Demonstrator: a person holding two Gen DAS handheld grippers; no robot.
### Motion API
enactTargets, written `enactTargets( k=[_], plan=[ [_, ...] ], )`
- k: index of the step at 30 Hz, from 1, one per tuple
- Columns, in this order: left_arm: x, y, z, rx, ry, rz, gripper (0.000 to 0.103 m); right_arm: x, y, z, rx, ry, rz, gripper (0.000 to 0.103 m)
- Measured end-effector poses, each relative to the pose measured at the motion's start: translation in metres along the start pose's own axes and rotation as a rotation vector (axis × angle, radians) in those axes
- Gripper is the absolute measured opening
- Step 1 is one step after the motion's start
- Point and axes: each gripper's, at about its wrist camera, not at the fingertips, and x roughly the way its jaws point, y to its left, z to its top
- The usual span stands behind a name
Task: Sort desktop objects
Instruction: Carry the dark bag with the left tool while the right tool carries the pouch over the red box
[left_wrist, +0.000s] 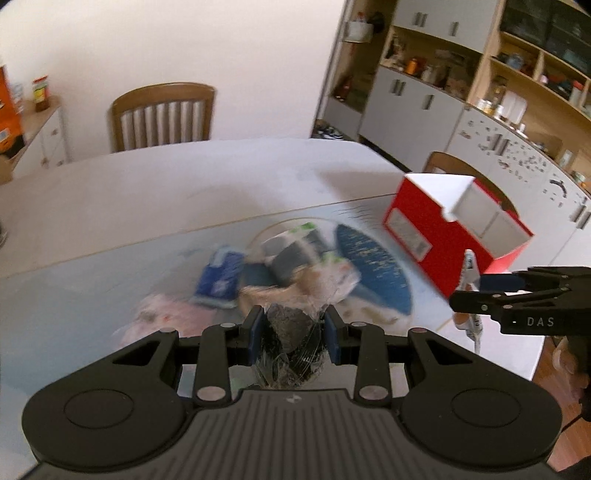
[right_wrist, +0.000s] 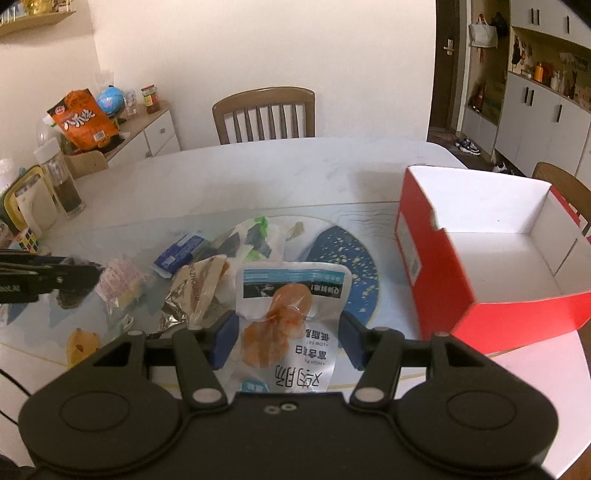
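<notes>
My left gripper (left_wrist: 293, 332) is shut on a dark round snack in clear wrap (left_wrist: 291, 347), held above a blurred pile of snack packets (left_wrist: 288, 258) on the table. My right gripper (right_wrist: 288, 338) is shut on a silver chicken-breast pouch (right_wrist: 288, 321); in the left wrist view it (left_wrist: 476, 291) shows at the right with the pouch edge (left_wrist: 471, 266). An open red box with a white inside (right_wrist: 498, 254) stands to the right; it also shows in the left wrist view (left_wrist: 450, 225). The pile (right_wrist: 207, 266) lies ahead-left of the right gripper, with the left gripper (right_wrist: 92, 275) at its left.
A blue patterned mat (right_wrist: 347, 269) lies under the pile on the white table (right_wrist: 295, 173). A yellow toy (right_wrist: 83, 345) lies at front left. A bottle (right_wrist: 61, 181), a Rubik's cube (right_wrist: 24, 240) and chairs (right_wrist: 264, 114) stand at the table's edges. Shelving (left_wrist: 480, 74) fills the right.
</notes>
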Motion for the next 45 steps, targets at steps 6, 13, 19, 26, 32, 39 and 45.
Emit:
enactTargets(
  k=[6,13,19,26,32,39,45],
  plan=[
    [0.015,-0.041,0.017,0.035,0.005,-0.043,0.032,-0.013,-0.036,0.014,0.04,0.023,0.032,0.058],
    [0.034,-0.085,0.039,0.068,0.007,-0.082,0.033,-0.026,-0.081,0.03,0.052,0.009,0.039,0.058],
    [0.053,-0.126,0.06,0.117,0.001,-0.123,0.033,-0.029,-0.117,0.044,0.059,-0.006,0.036,0.058],
    [0.079,-0.175,0.082,0.176,-0.008,-0.157,0.033,-0.026,-0.156,0.057,0.048,-0.01,0.026,0.058],
    [0.104,-0.213,0.095,0.234,0.004,-0.17,0.033,-0.021,-0.188,0.064,0.04,-0.006,0.012,0.058],
    [0.134,-0.248,0.106,0.303,0.037,-0.186,0.033,-0.007,-0.225,0.069,0.042,0.039,0.006,0.059],
    [0.16,-0.264,0.113,0.338,0.077,-0.186,0.033,0.007,-0.248,0.072,0.048,0.075,0.007,0.059]
  ],
)
